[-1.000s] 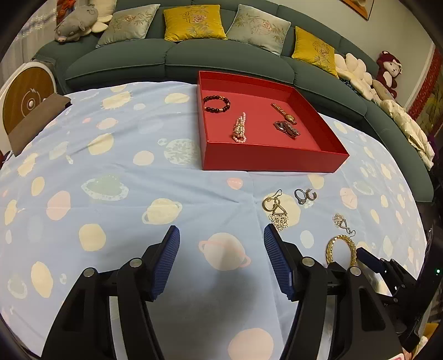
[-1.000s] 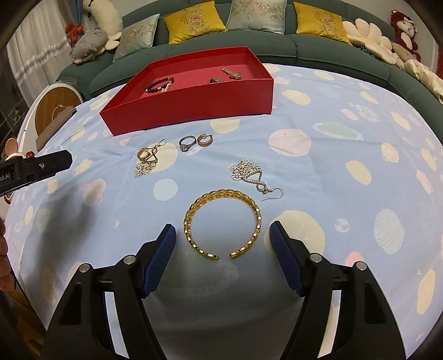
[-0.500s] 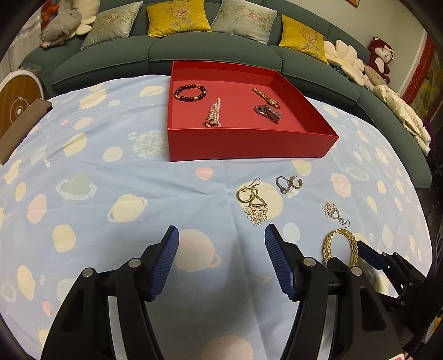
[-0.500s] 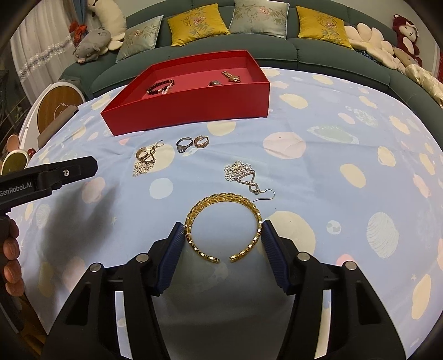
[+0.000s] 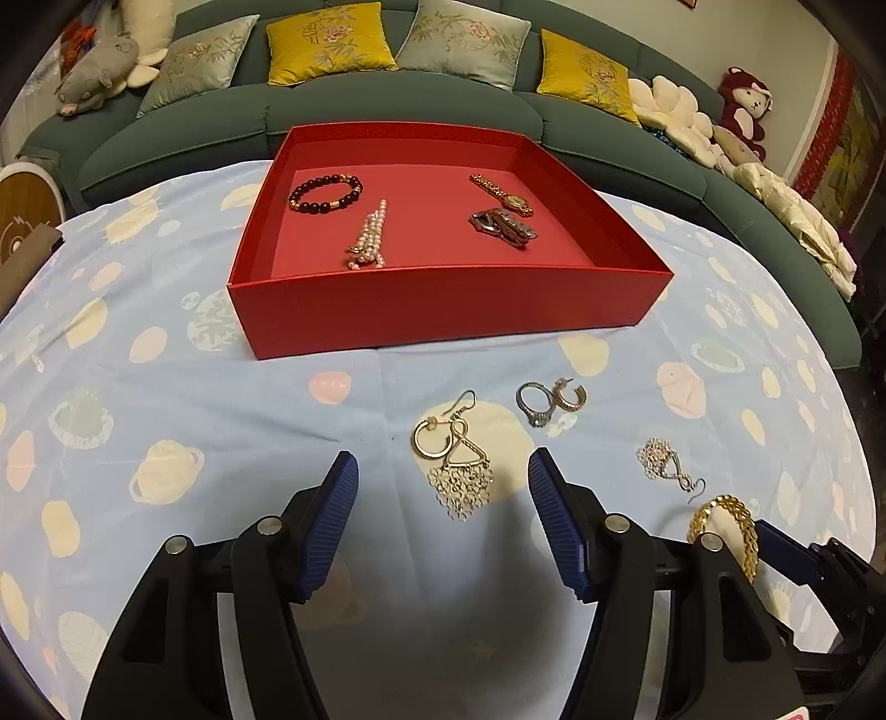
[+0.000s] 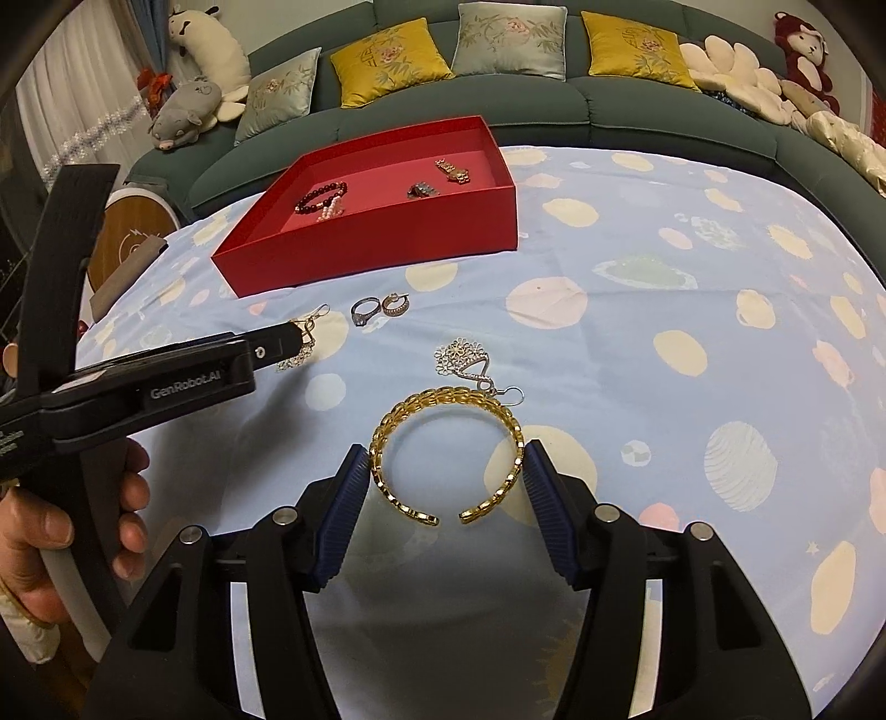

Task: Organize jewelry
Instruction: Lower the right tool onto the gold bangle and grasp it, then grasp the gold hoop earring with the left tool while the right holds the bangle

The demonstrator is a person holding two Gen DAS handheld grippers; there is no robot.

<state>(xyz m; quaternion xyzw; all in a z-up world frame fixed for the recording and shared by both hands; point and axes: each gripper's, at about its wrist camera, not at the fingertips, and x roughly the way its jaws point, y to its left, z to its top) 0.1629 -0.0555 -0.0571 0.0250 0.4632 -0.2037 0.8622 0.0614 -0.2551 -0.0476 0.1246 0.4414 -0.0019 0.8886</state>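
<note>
Curved green sofa (image 5: 387, 105) at 12 o'clock, yellow and grey cushions (image 5: 326, 44), plush toys (image 6: 188, 111) at 10, white curtain (image 6: 66, 127)

The left gripper (image 5: 443, 479) hangs with its jaws wide apart over a gold earring (image 5: 455, 455) on the desk (image 5: 221, 421). Behind it stands a red box (image 5: 443, 307) with a bead bracelet (image 5: 325, 192), pearls (image 5: 370, 239) and a watch (image 5: 501, 194) inside.

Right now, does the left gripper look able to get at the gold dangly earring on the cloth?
Probably yes: the left gripper is open, the gold dangly earring lies just ahead between its fingers, and nothing blocks it.
</note>
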